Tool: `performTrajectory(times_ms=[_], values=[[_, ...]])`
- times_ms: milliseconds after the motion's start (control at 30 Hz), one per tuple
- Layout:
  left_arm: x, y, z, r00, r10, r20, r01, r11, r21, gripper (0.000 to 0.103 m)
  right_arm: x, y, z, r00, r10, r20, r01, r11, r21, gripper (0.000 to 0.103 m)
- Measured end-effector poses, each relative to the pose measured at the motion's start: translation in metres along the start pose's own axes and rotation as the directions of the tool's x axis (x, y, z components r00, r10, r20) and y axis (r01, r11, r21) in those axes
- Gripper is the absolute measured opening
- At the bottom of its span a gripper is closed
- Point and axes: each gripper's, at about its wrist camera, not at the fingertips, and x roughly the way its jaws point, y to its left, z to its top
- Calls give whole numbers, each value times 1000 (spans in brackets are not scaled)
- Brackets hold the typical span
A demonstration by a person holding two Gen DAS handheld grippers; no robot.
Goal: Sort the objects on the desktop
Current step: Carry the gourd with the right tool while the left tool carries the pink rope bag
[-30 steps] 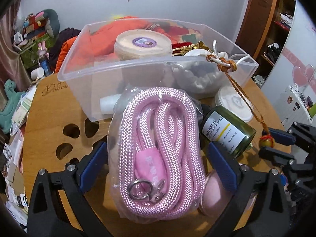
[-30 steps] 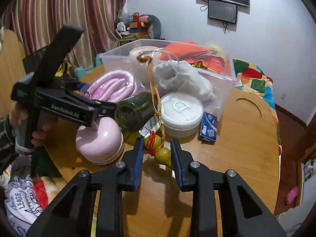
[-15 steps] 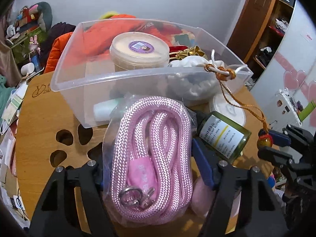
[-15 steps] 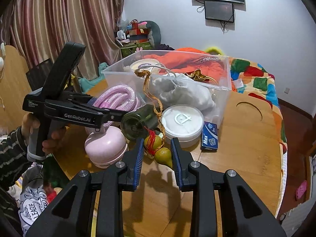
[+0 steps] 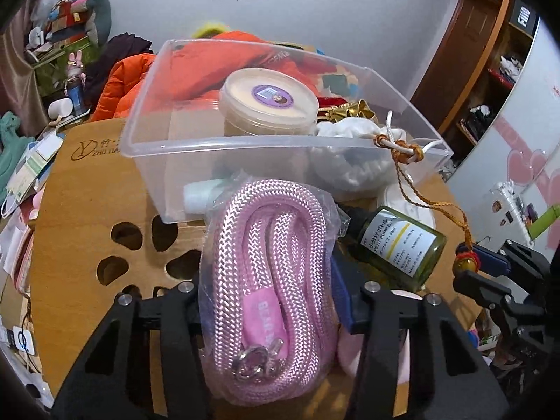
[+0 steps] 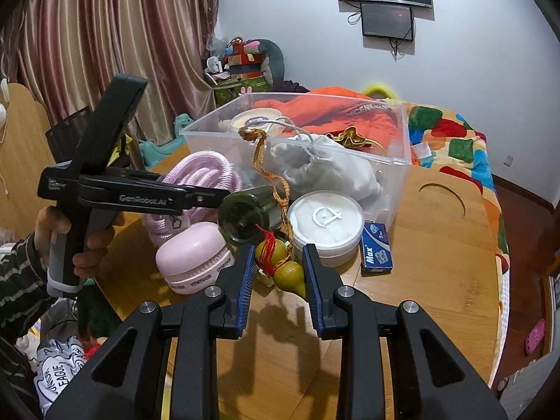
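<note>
- Round wooden tabletop [image 6: 437, 280], paw-shaped cut-outs near its left edge.
- Clear plastic bin [image 5: 182, 147] at the far side of the tabletop; inside, a lidded cream tub [image 5: 267, 103], a white drawstring pouch [image 6: 325, 171] and a gold trinket [image 6: 350, 136].
- Pink rope lanyard [image 5: 269, 273], coiled in a clear bag, raised off the tabletop in front of the bin's near wall. My left gripper [image 5: 269, 301] is clamped on it, blue pads pressing both sides of the coil.
- Green glass pump bottle [image 5: 399, 248] on its side, just right of the lanyard.
- White round lidded tub [image 6: 327, 224] against the bin's front wall, beside the bottle.
- Pink round case [image 6: 192, 259] near the tabletop's near edge, below the bottle.
- Blue Max box [image 6: 376, 253], right of the white tub.
- Twin gourd charm [image 6: 280, 262], its braided cord hooked over the bin rim. My right gripper [image 6: 276, 273] straddles it; fingers apart, right pad touching or nearly so, left pad clear.
</note>
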Motion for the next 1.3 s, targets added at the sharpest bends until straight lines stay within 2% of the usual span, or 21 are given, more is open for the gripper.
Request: performTrajectory(times_ms=[133, 267, 633, 1000, 1300], values=[[-9, 7, 0, 1000, -1, 25, 1, 1000, -18, 40, -3, -3, 4, 1000, -4, 13, 4, 1000, 8, 25], [-19, 11, -1, 998, -2, 57, 2, 1000, -16, 27, -7, -3, 7, 1000, -8, 28, 7, 1000, 12, 25], [-49, 6, -1, 987, 12, 162, -9, 1000, -17, 25, -7, -1, 19, 999, -14, 47, 14, 1000, 5, 25], [-95, -6, 6, 960, 15, 279, -19, 1000, 11, 25, -14, 1, 43, 994, -20, 111, 22, 1000, -17, 25], [-117, -7, 27, 937, 14, 349, -22, 1000, 18, 25, -15, -4, 64, 987, -21, 162, 25, 999, -21, 25]])
